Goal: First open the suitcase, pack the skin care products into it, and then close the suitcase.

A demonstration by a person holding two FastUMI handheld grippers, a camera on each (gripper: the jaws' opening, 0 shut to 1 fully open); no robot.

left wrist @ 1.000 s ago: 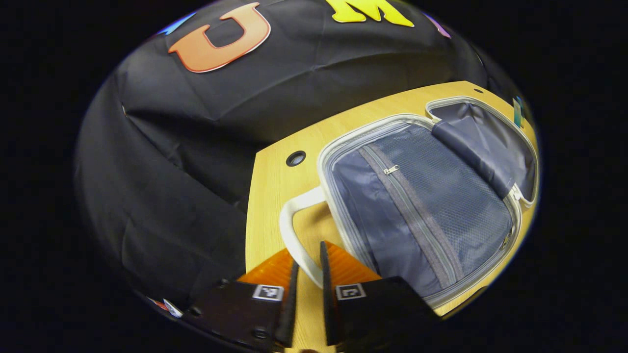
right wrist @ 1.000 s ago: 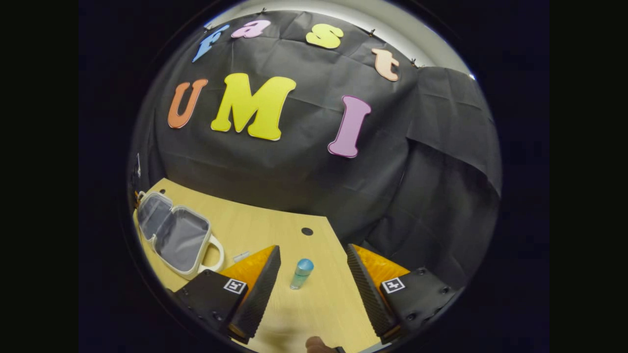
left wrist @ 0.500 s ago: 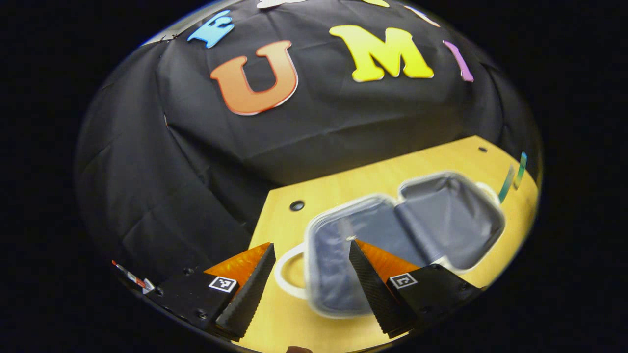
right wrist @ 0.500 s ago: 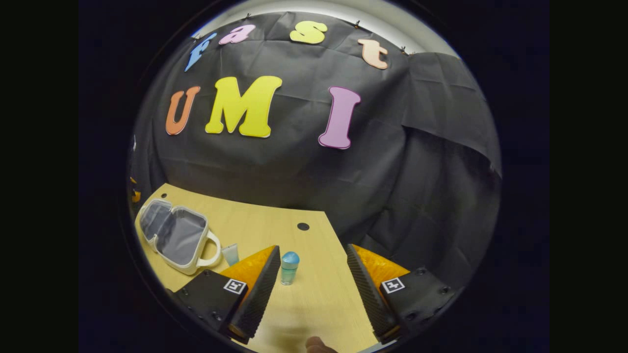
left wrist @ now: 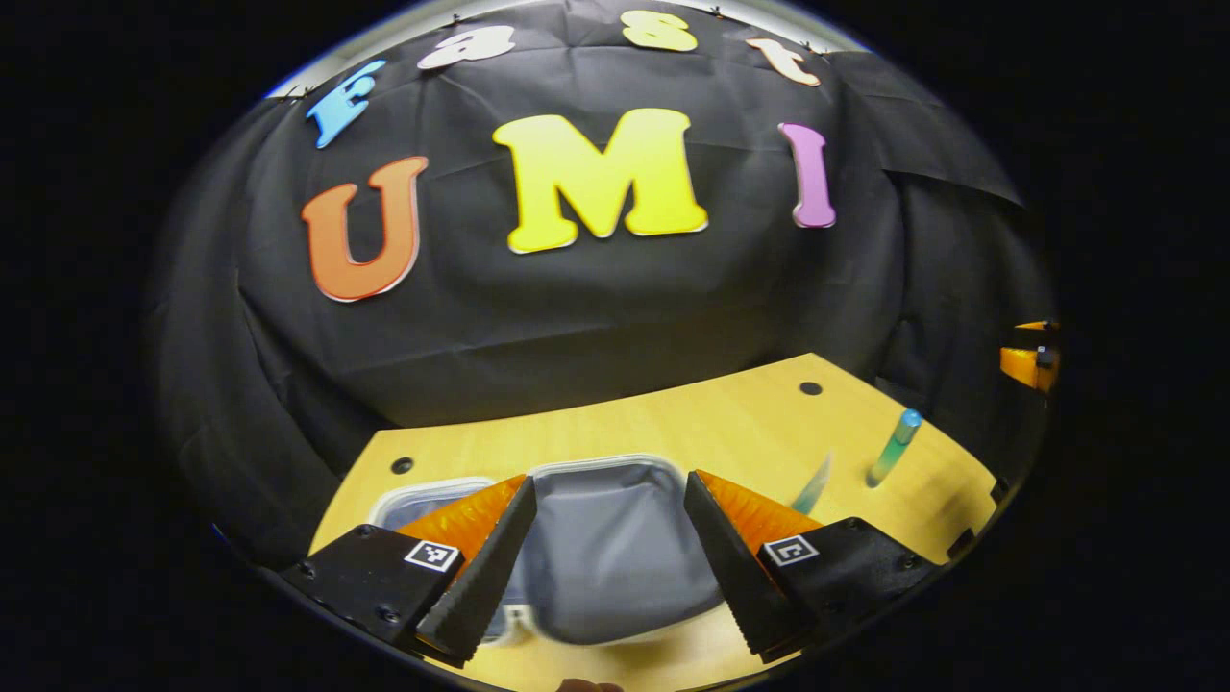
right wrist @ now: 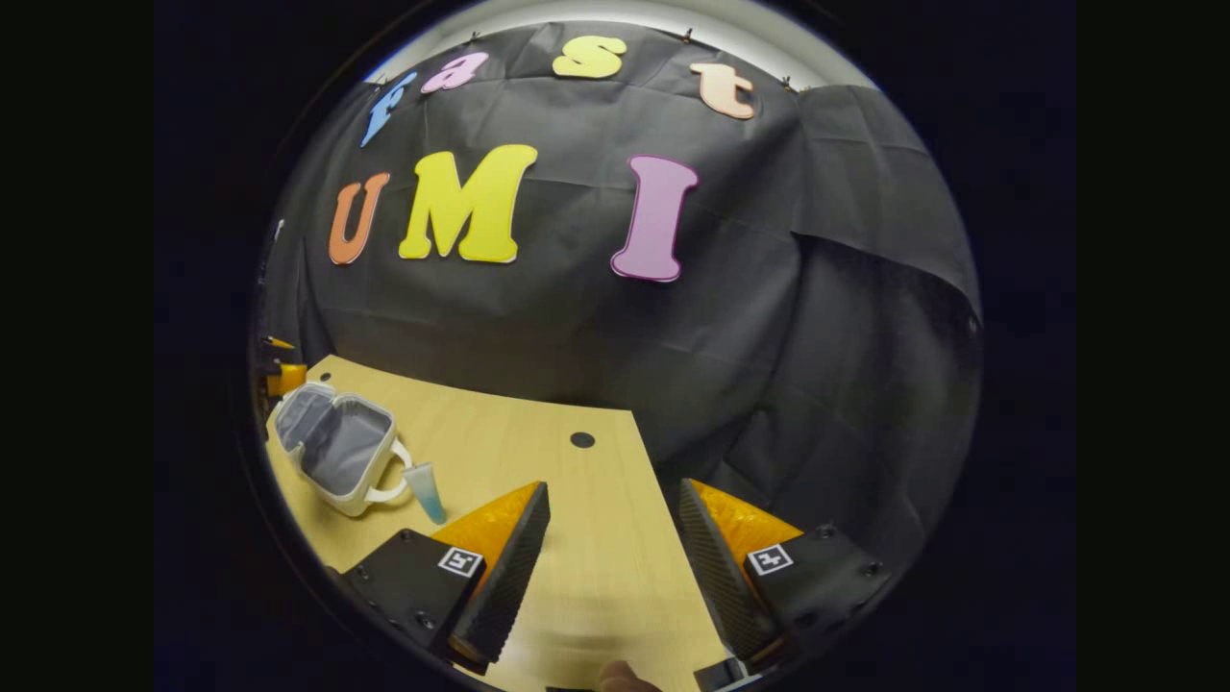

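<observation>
Booth: black cloth wall behind a pale wooden table [right wrist: 538,452].
Suitcase: lies open on the table [left wrist: 615,432], its grey lining up; in the left gripper view the suitcase [left wrist: 605,548] sits just past the fingers, where a second ago its handle lay between them. In the right gripper view the suitcase [right wrist: 332,447] lies far left.
Left gripper [left wrist: 603,565]: fingers spread wide, gripping nothing; a second ago they were nearly closed around the white handle.
Tube [right wrist: 425,492]: stands just beside the suitcase handle.
Bottle [left wrist: 894,447]: blue cap, upright on the table, well apart from the suitcase.
Right gripper [right wrist: 607,567]: spread apart over bare table, empty; half a second ago the bottle stood between its fingers.
</observation>
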